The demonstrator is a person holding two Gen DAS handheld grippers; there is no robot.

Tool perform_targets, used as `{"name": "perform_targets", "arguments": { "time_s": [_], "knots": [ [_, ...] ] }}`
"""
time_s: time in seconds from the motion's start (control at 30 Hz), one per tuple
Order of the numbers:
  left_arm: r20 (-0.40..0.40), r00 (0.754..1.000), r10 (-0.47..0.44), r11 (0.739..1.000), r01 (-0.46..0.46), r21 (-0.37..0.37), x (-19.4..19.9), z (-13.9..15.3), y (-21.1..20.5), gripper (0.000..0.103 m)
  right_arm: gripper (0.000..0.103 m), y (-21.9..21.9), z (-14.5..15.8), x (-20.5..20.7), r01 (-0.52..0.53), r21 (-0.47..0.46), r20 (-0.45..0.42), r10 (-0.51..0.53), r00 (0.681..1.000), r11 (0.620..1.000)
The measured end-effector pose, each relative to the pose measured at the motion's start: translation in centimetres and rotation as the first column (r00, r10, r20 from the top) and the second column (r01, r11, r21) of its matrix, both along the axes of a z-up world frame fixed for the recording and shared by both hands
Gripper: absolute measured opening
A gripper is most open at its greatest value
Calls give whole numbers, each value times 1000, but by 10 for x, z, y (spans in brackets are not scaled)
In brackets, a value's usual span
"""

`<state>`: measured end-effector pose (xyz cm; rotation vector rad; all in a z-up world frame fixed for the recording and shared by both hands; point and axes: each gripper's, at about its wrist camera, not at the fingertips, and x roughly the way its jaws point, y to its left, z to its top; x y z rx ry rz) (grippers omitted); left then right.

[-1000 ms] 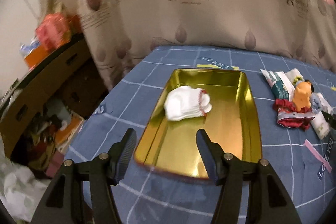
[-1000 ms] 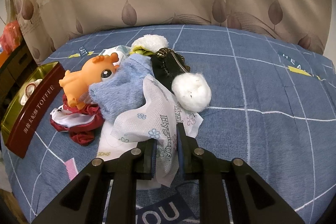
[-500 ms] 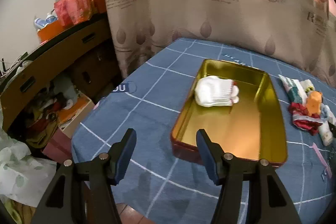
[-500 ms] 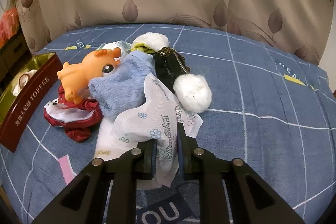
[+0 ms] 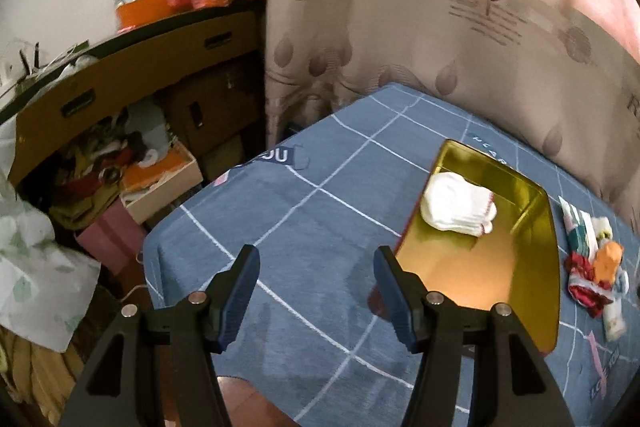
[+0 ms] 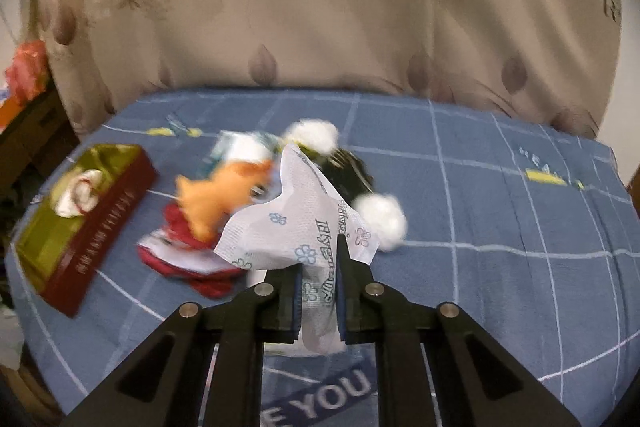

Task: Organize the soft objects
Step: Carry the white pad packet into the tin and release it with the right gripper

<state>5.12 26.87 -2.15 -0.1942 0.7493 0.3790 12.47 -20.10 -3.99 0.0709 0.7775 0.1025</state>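
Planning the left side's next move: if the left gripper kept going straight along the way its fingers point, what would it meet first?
Probably bare blue tablecloth. The left gripper is open and empty; the gold tin lies to the right of its line, past the right finger, though depth is unclear.

A worktop (image 6: 500, 227) under a blue cloth with a white grid and printed words carries everything. In the right wrist view, a gold-lined red tin (image 6: 108, 223) sits at nine o'clock with a white knit glove (image 6: 78, 195) inside. Just beside it toward the centre lies a heap: a red and white cloth (image 6: 180, 259), an orange toy (image 6: 216, 195) on top, white pompoms (image 6: 380, 215) at three o'clock of the heap
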Motion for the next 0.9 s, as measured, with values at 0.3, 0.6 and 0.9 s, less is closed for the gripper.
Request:
{"name": "perform_targets", "arguments": {
  "time_s": [0.3, 0.6, 0.9],
  "knots": [
    [-42, 999, 26, 999, -28, -40, 2, -8, 9, 61, 12, 84, 24, 6, -225, 95, 9, 226, 974, 970],
    [-47, 998, 34, 999, -35, -25, 3, -9, 10, 61, 12, 178, 26, 5, -406, 51, 1, 407, 913, 912],
    [-40, 997, 71, 997, -72, -40, 1, -8, 21, 61, 12, 247, 23, 16, -499, 29, -35, 500, 866, 866]
  ]
}}
